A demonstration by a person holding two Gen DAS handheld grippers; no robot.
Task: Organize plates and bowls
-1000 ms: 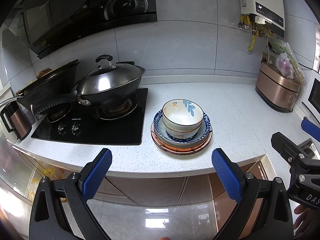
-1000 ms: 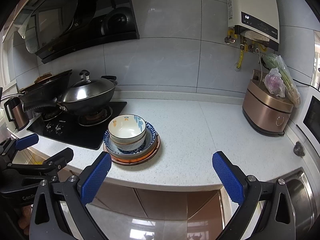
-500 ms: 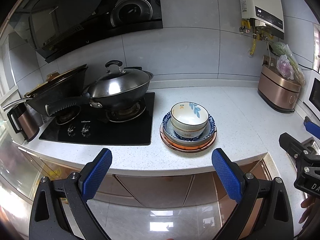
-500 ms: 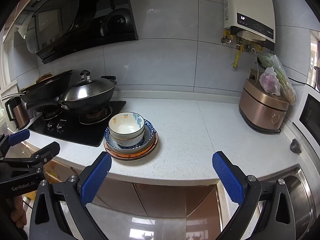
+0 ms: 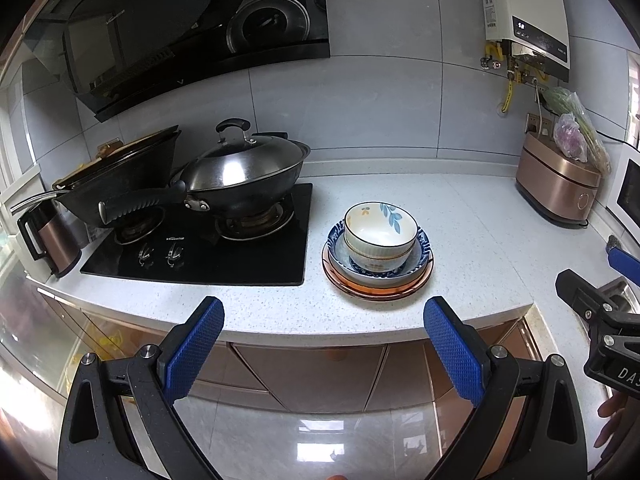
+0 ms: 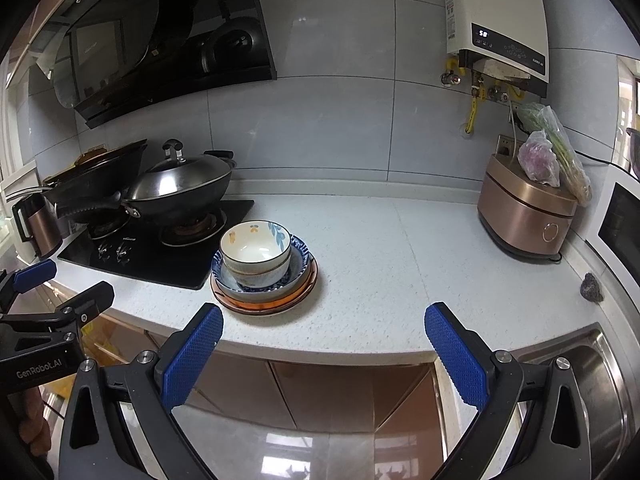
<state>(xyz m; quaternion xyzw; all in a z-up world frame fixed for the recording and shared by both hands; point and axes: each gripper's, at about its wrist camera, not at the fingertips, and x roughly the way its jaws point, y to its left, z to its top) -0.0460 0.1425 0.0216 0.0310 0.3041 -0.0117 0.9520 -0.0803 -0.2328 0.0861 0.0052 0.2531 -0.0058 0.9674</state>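
A white bowl with a blue leaf print [image 5: 380, 232] sits nested in a blue patterned dish [image 5: 420, 258], on orange-brown plates [image 5: 376, 295], one stack on the white counter beside the stove. My left gripper [image 5: 323, 320] hovers open at the counter's front edge, short of the stack, with nothing between its blue pads. In the right wrist view the same bowl [image 6: 256, 246], blue dish [image 6: 302, 262] and orange plate [image 6: 272, 307] lie ahead to the left of my open, empty right gripper [image 6: 324, 320]. Each gripper shows at the edge of the other's view: right gripper [image 5: 598, 272], left gripper [image 6: 66, 284].
A black hob [image 5: 208, 252] carries a lidded wok [image 5: 244, 172] and a second pan [image 5: 120, 172], with a kettle [image 5: 48, 236] at far left. A copper rice cooker [image 6: 524, 212] stands back right, near a microwave [image 6: 620, 224]. A steel sink [image 6: 592, 380] lies at right.
Both grippers have drawn back slightly from the counter, so the dish stack looks a little smaller. The stack itself has not moved and both grippers stay open.
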